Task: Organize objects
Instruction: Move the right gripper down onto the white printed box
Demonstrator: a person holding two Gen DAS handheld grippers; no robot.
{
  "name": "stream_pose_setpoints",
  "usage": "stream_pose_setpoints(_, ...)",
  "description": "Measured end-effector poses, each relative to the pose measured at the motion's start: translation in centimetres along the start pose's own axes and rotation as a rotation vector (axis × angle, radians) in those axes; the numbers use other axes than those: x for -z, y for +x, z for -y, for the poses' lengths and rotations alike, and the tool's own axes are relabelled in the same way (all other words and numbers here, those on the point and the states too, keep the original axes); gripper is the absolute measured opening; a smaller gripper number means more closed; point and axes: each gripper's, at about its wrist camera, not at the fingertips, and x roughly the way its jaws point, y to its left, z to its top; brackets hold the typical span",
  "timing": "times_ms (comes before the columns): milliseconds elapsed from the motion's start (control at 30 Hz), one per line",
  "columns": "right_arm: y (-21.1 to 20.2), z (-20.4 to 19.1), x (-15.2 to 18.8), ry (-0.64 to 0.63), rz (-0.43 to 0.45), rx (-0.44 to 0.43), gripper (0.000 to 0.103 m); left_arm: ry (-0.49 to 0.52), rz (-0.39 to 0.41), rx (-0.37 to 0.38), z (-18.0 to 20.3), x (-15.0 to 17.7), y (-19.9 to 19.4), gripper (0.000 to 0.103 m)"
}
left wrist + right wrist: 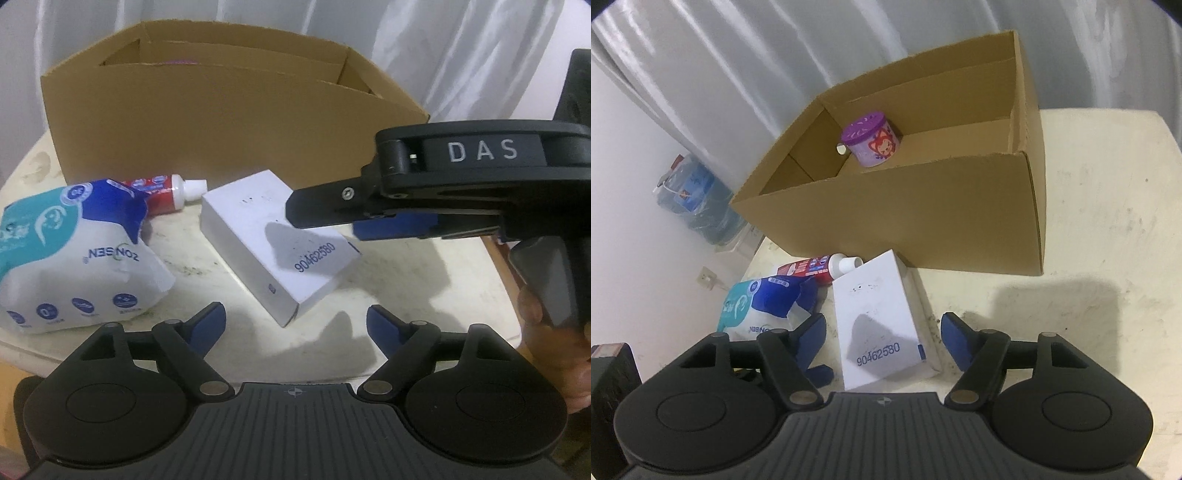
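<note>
Right tool (pixel 882 339) released astride one white box (pixel 882 325) | left tool (pixel 295 317) released | one carton (pixel 923 206), apparently one purple tub (pixel 871 144)

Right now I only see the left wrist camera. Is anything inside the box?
Observer: Yes. One purple tub stands upright in the box, close to a cardboard divider.
Child: Has the right gripper grabbed the white box yet?
Observer: No. The white box lies on the table between the right gripper fingers, with a gap on each side.
</note>
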Motion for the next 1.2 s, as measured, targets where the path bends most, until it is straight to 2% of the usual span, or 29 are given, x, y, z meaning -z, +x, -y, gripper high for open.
stream_pose_setpoints(200,0.8,0.2,0.1,0.02,-0.044,-0.038,0.07,-0.013,-0.011,0.026,0.0,0.0,0.3,0.082)
stream_pose_setpoints(567,1.0,0.3,0.0,0.009,-0.061,-0.048,0.071,-0.021,-0.03,0.096,0.8,-0.3,0.0,0.08)
stream_pose_setpoints(800,0.8,0.8,0.0,0.023,-0.058,-0.064,0.071,0.002,-0.03,0.076,1.9,-0.1,-0.6,0.079)
stream_pose_setpoints(967,-0.1,2.1,-0.2,0.053,-0.038,-0.066,0.071,0.015,-0.028,0.142,2.9,0.1,-1.0,0.078)
stream_pose_setpoints(1200,-1.9,3.9,-0.9,0.089,-0.005,-0.057,0.071,0.082,-0.007,0.216,4.4,0.7,-1.5,0.078)
